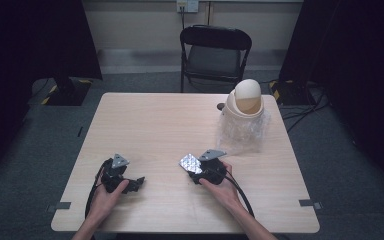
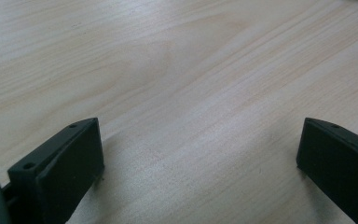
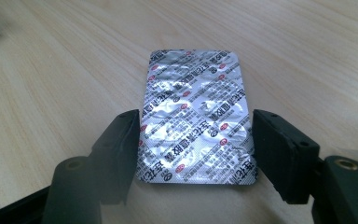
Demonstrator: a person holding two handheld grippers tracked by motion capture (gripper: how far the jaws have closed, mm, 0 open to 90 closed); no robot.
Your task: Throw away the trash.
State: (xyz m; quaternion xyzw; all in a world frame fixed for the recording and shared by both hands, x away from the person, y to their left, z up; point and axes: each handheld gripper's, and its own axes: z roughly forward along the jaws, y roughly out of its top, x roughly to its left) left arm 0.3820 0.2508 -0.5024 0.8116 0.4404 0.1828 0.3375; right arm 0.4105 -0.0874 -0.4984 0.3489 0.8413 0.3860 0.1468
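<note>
Clamping one foil blister pack [image 3: 196, 116], the right tool [image 3: 196, 140] is closed; the left tool [image 2: 200, 154] gapes wide, holding nothing.

Light wooden square table [image 1: 145, 125] at centre. Silver foil blister pack of tablets [image 1: 190, 163] on table, near front edge, right of middle, between jaws of right claw [image 3: 193, 135], pads against both long edges. Left claw [image 1: 139, 183] on table well left of pack, jaws apart over bare wood. Beige swing-lid bin [image 1: 247, 100] at far right of table; clear crumpled plastic bag [image 1: 244, 132] touching it, in front. Black folding chair [image 1: 215, 52] behind table.
</note>
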